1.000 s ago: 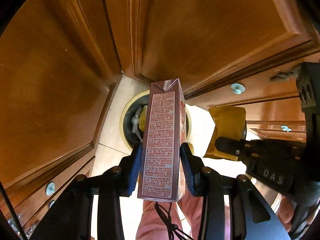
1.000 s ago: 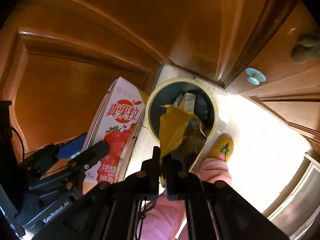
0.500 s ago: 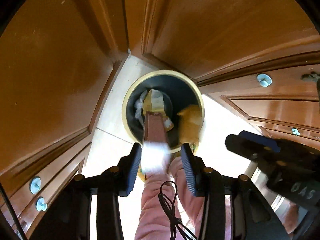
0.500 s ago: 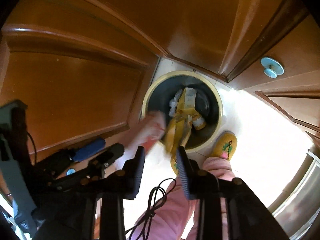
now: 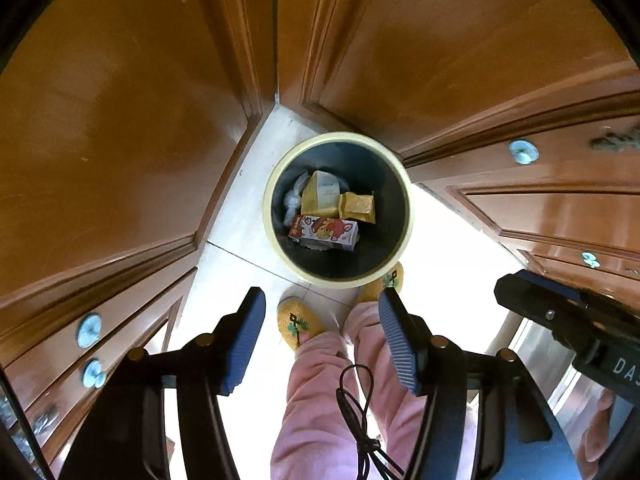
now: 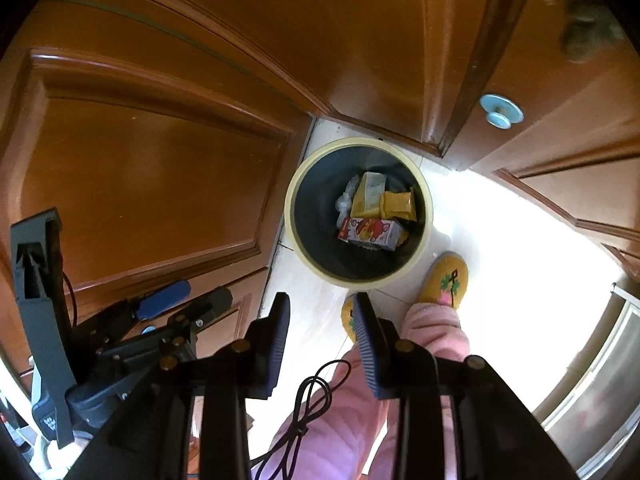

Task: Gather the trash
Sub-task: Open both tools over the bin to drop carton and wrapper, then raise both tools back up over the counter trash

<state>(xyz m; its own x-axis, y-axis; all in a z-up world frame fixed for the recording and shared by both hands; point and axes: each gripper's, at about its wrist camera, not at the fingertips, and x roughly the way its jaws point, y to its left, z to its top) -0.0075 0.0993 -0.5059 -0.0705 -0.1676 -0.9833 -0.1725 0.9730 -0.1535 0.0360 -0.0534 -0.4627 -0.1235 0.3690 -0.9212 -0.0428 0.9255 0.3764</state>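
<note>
A round bin (image 5: 406, 216) with a cream rim and dark inside stands on the pale floor in the corner of wooden cabinets. Inside lie a red and white drink carton (image 5: 324, 233), a yellow wrapper (image 5: 357, 208) and a larger yellow packet (image 5: 322, 196). My left gripper (image 5: 322, 320) hangs above the bin, its jaws opening with nothing between them. In the right wrist view the same bin (image 6: 427, 220) holds the carton (image 6: 370, 233) and the wrapper (image 6: 398, 204). My right gripper (image 6: 322, 316) is open and empty above it.
Brown cabinet doors (image 5: 120, 120) with pale blue knobs (image 5: 523, 152) close in around the bin. A person's pink trouser legs (image 5: 320, 396) and yellow slippers (image 6: 447, 278) stand just below the bin. A black cord (image 5: 358, 420) dangles in front. A steel appliance (image 6: 600, 392) sits at right.
The left gripper let go of the carton, which dropped into the bin. The right gripper opened and released the yellow wrapper, which now lies in the bin too.
</note>
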